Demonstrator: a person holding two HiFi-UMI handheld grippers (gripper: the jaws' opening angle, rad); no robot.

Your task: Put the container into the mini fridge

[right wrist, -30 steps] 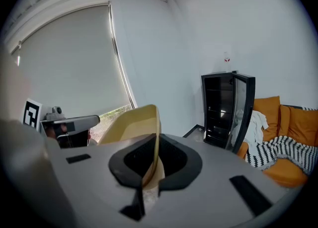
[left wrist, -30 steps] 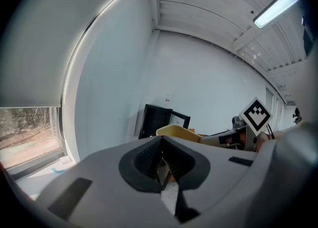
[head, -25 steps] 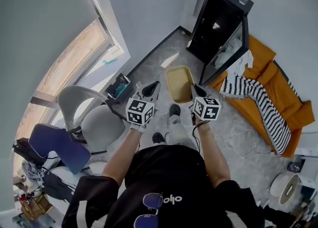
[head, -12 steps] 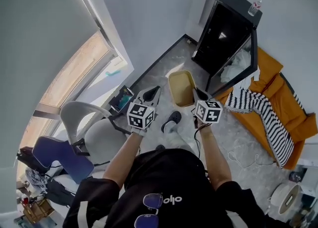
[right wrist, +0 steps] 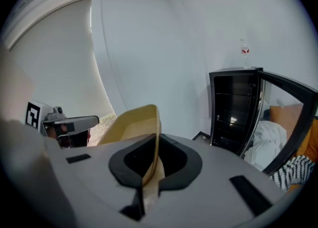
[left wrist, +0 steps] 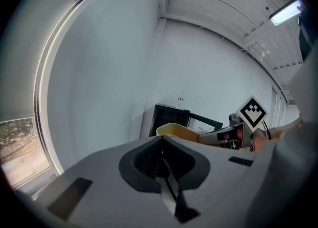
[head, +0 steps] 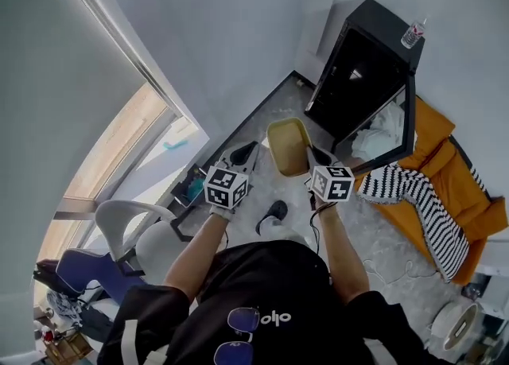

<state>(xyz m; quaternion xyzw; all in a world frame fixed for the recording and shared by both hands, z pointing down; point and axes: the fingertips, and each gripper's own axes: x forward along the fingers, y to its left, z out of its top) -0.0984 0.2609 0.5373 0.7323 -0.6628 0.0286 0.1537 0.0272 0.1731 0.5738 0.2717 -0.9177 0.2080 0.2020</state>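
A shallow, pale yellow, open-topped container [head: 289,145] is held in the air, its rim pinched between the right tongs [head: 310,151]. A black mini fridge [head: 359,69], door swung open, is seen standing beyond the tongs.

Bright, even daylight. The main source is the window [head: 119,149] at the left of the head view, warm and a bit blown out. The ceiling tube light [left wrist: 286,9] glares at the top right of the left gripper view. The mini fridge [head: 358,61] interior is dark, with small bright reflections inside. Shadows on the floor [head: 262,121] are soft and weak.

Heavy fisheye in all views: walls bow, and both gripper views have black vignetted corners. The left hand-held gripper [left wrist: 161,145] and right hand-held gripper [right wrist: 155,145] bodies sit close to the lens, soft and out of focus. The container [right wrist: 131,125] is evenly lit. The head view is sharp.
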